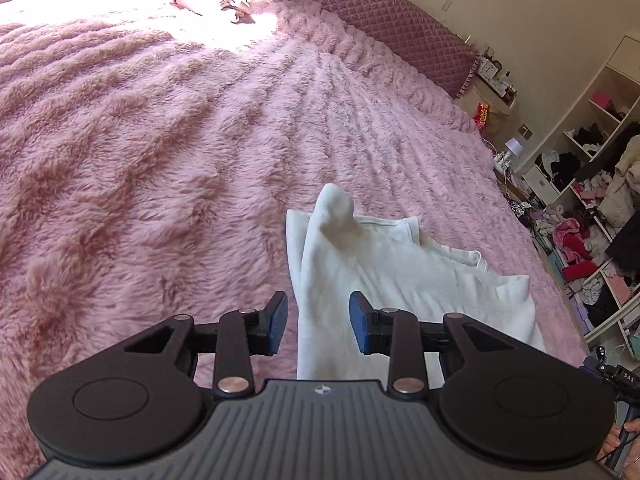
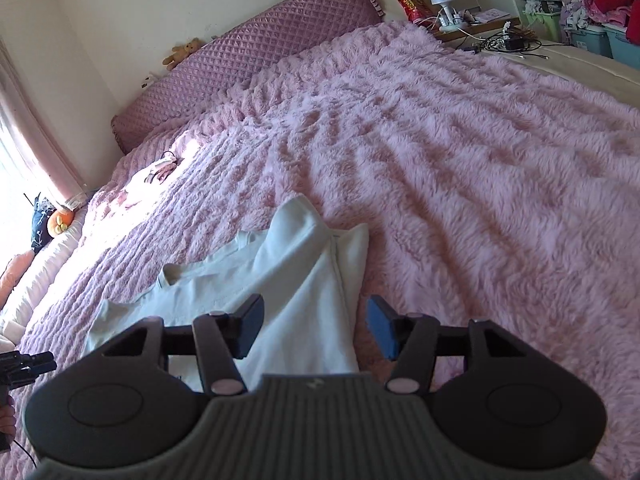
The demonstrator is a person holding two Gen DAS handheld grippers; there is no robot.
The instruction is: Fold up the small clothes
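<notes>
A small white garment (image 1: 384,276) lies partly folded on the fluffy pink blanket (image 1: 160,160), one side flap turned over the middle and a corner sticking up. My left gripper (image 1: 318,322) is open, above its left edge, holding nothing. In the right wrist view the same garment (image 2: 280,280) lies below and left of my right gripper (image 2: 316,330), which is open over its right edge and empty. The neckline shows at the garment's left in that view.
A quilted purple headboard cushion (image 2: 248,60) runs along the wall. A small pinkish garment (image 1: 216,2) lies far off in the sunlit patch of the bed. Open shelves full of clothes (image 1: 592,200) stand beside the bed. A nightstand with a lamp (image 2: 444,0) is at the head.
</notes>
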